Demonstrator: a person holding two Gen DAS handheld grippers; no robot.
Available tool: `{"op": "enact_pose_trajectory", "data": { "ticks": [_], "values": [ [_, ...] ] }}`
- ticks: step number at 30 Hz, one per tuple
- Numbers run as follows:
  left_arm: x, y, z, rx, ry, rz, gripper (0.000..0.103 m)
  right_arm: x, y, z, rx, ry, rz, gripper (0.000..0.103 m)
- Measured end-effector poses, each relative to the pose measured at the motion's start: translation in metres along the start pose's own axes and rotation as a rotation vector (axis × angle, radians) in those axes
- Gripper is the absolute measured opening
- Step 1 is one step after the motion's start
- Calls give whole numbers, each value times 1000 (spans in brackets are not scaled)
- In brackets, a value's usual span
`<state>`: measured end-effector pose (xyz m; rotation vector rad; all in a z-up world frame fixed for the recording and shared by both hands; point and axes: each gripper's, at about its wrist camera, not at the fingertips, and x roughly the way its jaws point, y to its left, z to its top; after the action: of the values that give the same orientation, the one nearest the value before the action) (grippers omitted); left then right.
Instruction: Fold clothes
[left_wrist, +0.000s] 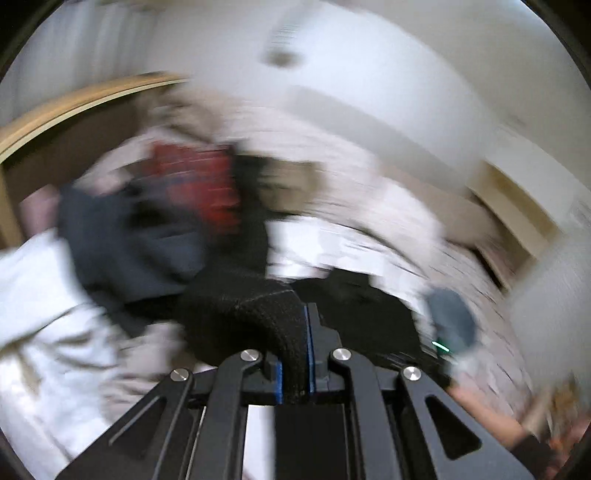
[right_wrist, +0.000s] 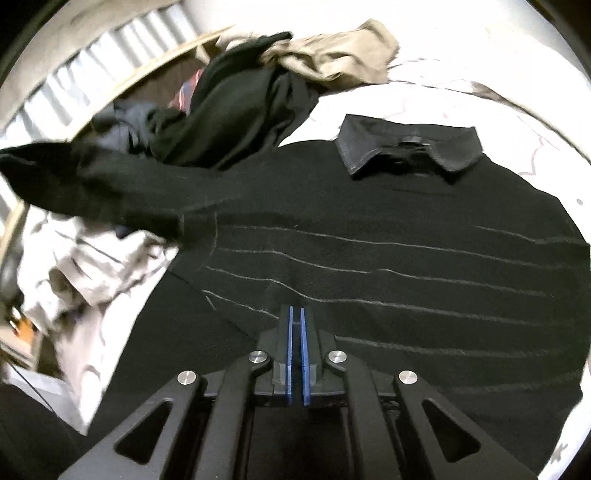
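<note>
Left wrist view, heavily blurred: the left gripper has its jaws clamped on a fold of black knit, seemingly the sleeve of the black collared sweater, which the right wrist view shows lifted off to the left. That sweater lies spread on the white bed, collar away from the camera, so folding looks barely begun. A heap of unfolded clothes waits behind. The right gripper sits over the sweater's body, jaws nearly closed and empty.

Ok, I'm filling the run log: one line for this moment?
left gripper: shut on sleeve | right gripper: shut, empty, above black sweater | sweater flat on bed | left view blurred
</note>
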<state>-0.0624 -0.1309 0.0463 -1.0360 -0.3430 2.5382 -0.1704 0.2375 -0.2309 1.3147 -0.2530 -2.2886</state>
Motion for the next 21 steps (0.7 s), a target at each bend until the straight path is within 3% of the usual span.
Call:
{"op": "enact_pose_trajectory", "data": {
  "ticks": [5,6,7,8,9,11,13,17,19,20,21],
  "values": [
    [39,-138,10,233,95,-257,9,-62,-33,4,128,-113,39,3],
    [57,-162,4,272,136,-298,9,-76,-38,2,145,-142,38,8],
    [75,-187,-2,310,177,-340,9,-92,-46,-3,163,-175,30,20],
    [95,-207,-11,340,223,-376,9,-111,-55,-9,193,-211,2,70],
    [118,-226,-26,363,278,-406,10,-127,-64,-18,224,-253,-36,103],
    [171,-249,-60,390,395,-432,10,-152,-85,-37,282,-302,-77,103],
    [223,-262,-99,385,513,-439,12,-162,-108,-55,359,-287,-88,103],
    [305,-251,-155,259,703,-429,24,-169,-153,-96,511,-239,-89,101],
    [318,-243,-162,206,719,-433,26,-164,-161,-111,531,-195,-94,94],
    [322,-238,-165,184,721,-434,35,-161,-162,-117,530,-175,-92,89],
    [322,-236,-161,175,705,-433,51,-157,-162,-122,525,-156,-85,86]
  ]
}}
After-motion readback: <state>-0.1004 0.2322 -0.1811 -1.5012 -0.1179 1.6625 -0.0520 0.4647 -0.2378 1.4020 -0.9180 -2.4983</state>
